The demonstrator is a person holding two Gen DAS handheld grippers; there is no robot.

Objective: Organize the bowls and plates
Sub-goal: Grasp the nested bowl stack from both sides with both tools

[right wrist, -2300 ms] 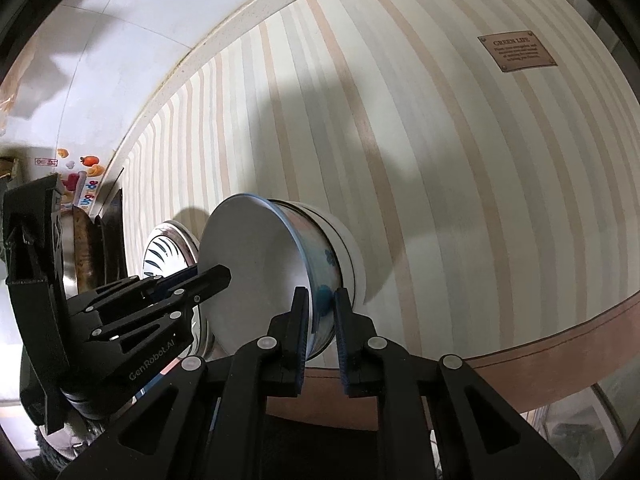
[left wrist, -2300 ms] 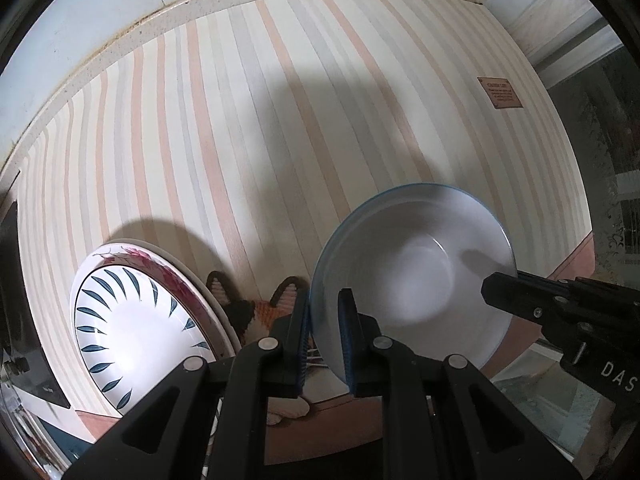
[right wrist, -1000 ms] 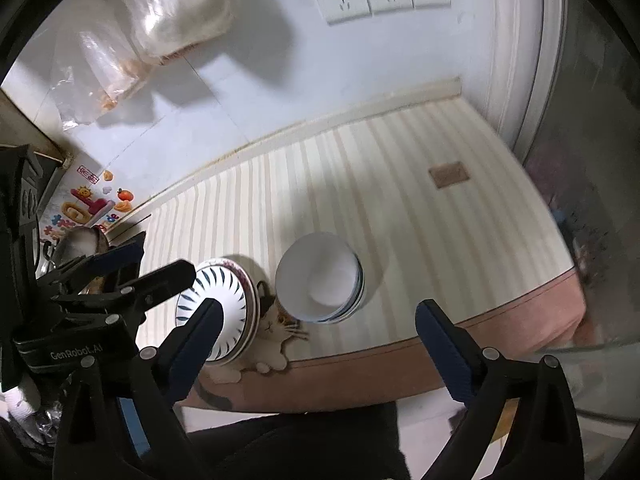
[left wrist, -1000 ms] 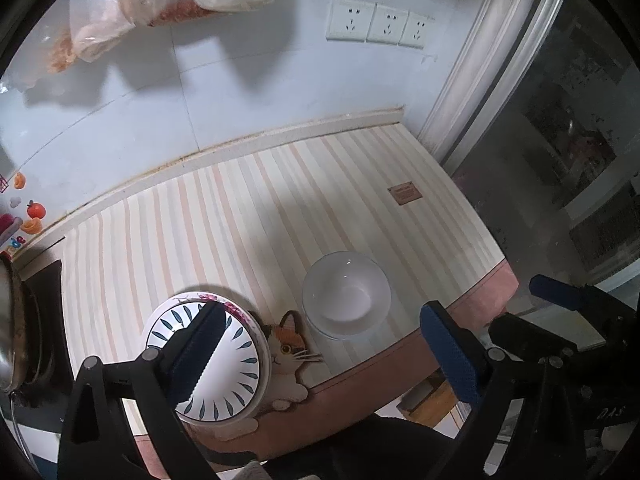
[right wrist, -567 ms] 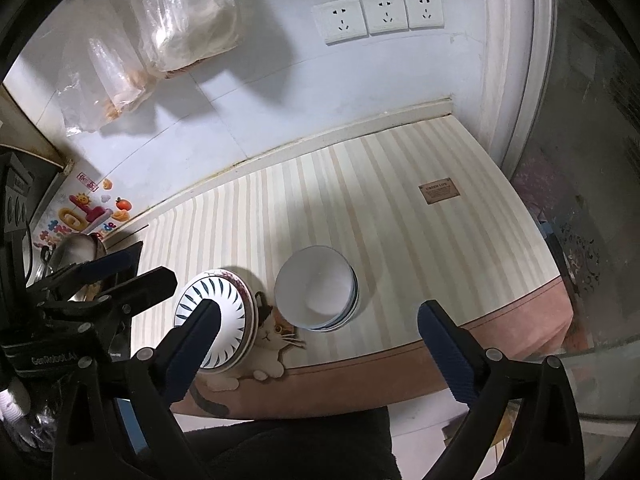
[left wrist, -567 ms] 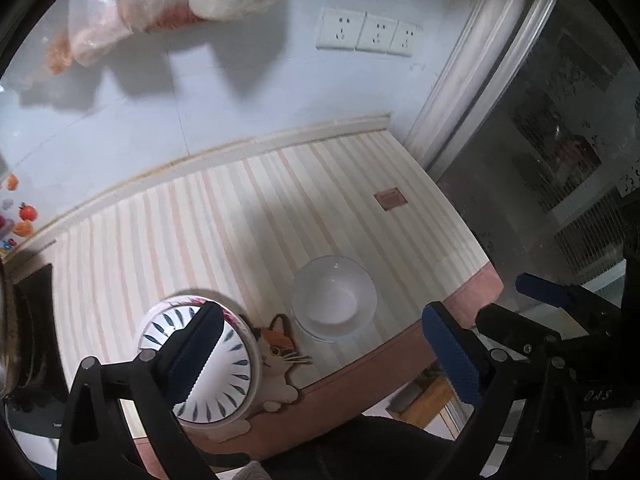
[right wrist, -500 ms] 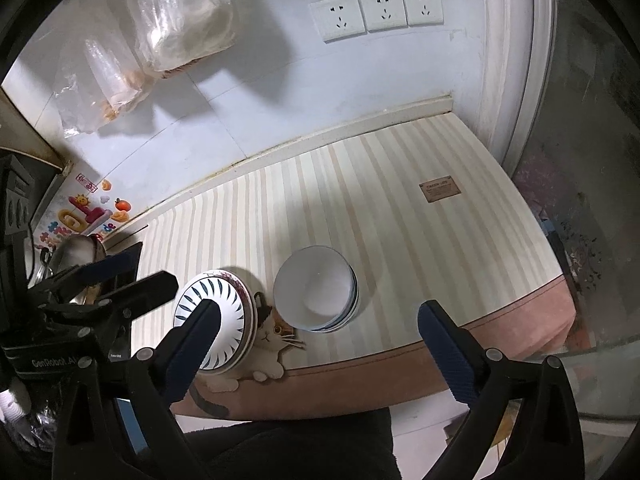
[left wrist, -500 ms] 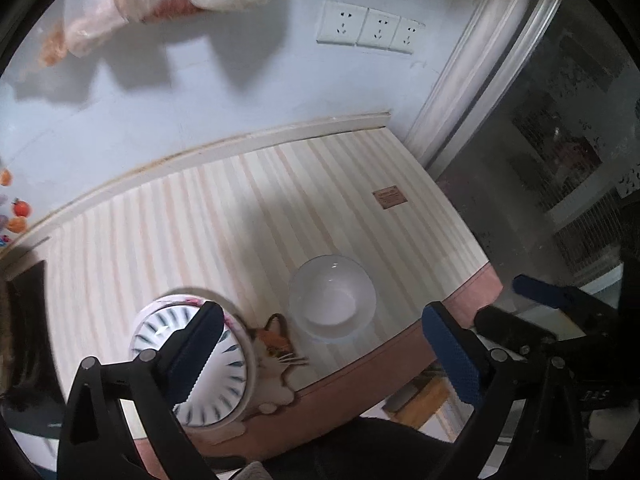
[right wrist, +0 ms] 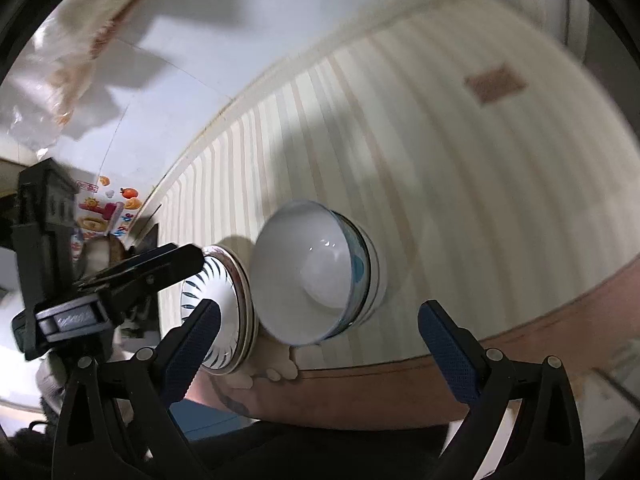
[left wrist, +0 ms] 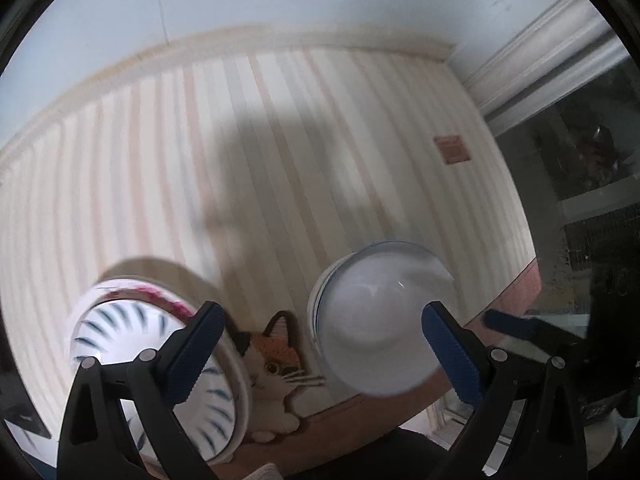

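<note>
Both grippers are hanging wide open over the stacked dishes, holding nothing.

I'm looking at the bowl stack (right wrist: pixel 316 276): white inside, blue-rimmed, a blue motif on the outer wall, nested in a second bowl, sitting on the striped mat (left wrist: pixel 280 160) at about 5 o'clock in the left wrist view. Just beside it at 8 o'clock is the plate stack (left wrist: pixel 156 364), white with dark blue leaf strokes and a red-pink rim beneath; a cat-shaped coaster (left wrist: pixel 276 364) is peeking out between them. My left gripper (left wrist: pixel 324 356) and right gripper (right wrist: pixel 320 344) are both swinging in much closer than half a second ago, everything blurring. The brown label (right wrist: pixel 494 82) on the mat is too smeared to read.
</note>
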